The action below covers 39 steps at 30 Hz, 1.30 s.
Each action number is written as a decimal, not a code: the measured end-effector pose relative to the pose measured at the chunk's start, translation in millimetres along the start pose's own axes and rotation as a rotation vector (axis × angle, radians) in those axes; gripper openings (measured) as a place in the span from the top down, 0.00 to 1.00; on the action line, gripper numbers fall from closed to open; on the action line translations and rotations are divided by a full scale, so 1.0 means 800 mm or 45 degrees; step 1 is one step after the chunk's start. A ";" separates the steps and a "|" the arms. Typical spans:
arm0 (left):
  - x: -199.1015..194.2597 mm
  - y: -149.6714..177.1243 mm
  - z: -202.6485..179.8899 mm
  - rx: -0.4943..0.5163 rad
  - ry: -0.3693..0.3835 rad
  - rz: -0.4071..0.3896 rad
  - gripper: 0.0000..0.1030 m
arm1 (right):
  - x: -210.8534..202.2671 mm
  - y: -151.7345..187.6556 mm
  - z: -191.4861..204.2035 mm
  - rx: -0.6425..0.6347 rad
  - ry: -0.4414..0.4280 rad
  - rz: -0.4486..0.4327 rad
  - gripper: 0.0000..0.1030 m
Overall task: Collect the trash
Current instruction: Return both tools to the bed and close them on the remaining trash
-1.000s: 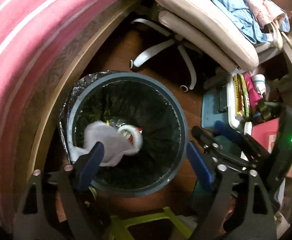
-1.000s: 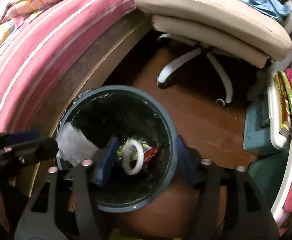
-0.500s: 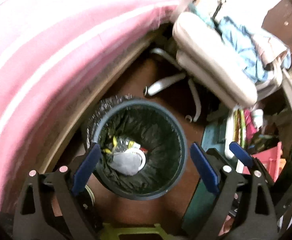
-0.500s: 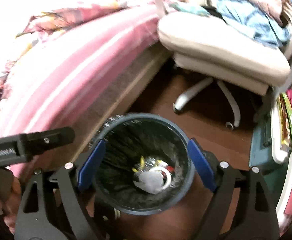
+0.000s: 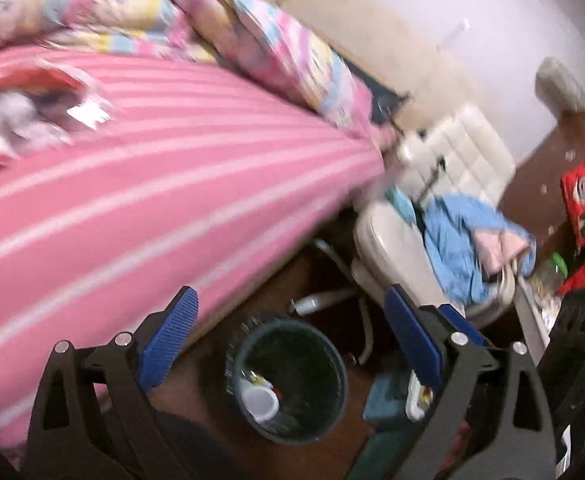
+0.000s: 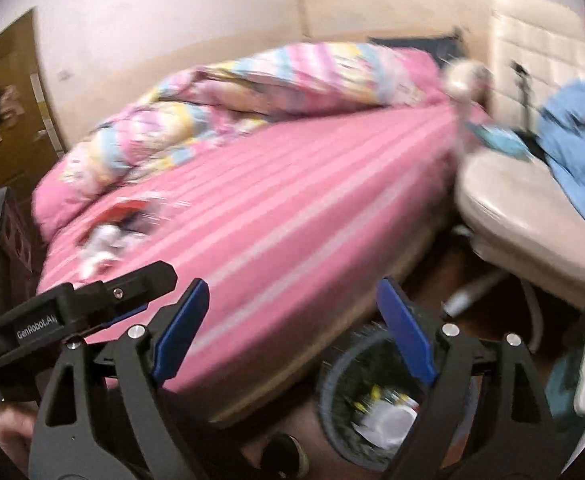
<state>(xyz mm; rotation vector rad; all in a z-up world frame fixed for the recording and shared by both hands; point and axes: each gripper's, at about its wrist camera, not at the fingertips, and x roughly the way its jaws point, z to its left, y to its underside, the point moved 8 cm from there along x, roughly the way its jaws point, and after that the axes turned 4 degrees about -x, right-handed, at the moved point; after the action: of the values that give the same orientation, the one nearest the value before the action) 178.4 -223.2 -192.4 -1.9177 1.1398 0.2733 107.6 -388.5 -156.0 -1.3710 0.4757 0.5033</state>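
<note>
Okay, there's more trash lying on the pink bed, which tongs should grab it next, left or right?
Probably left. The left tongs, empty and opening, sit nearer the wrappers than the right tongs.

I am counting one trash bin [image 5: 288, 380] at six o'clock, one pink striped bed [image 5: 152, 200] at nine, one office chair [image 5: 404, 248] at three, one crumpled quilt [image 6: 252, 92] at twelve, and two grippers.

Home bedroom, pink striped bed [image 5: 164, 184], rumpled quilt [image 6: 252, 84], office chair [image 5: 424, 240]
</note>
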 end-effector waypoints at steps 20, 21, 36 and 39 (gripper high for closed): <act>-0.159 -0.101 0.344 -0.267 -0.412 -0.248 0.11 | 0.175 -0.042 0.366 -0.394 -0.538 -0.036 0.17; -0.157 -0.106 0.351 -0.263 -0.418 -0.250 0.11 | 0.189 -0.038 0.379 -0.414 -0.549 -0.027 0.17; -0.087 -0.162 0.412 -0.174 -0.364 -0.207 0.15 | 0.325 -0.029 0.428 -0.505 -0.521 0.110 0.45; -0.064 -0.158 0.414 -0.197 -0.297 -0.121 0.34 | 0.335 -0.035 0.429 -0.498 -0.514 0.100 0.46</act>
<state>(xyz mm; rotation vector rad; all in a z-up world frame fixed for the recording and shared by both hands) 326.2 87.9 -291.8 -2.0072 0.8927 0.5314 348.9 -36.0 -245.2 -1.5738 0.1003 0.9522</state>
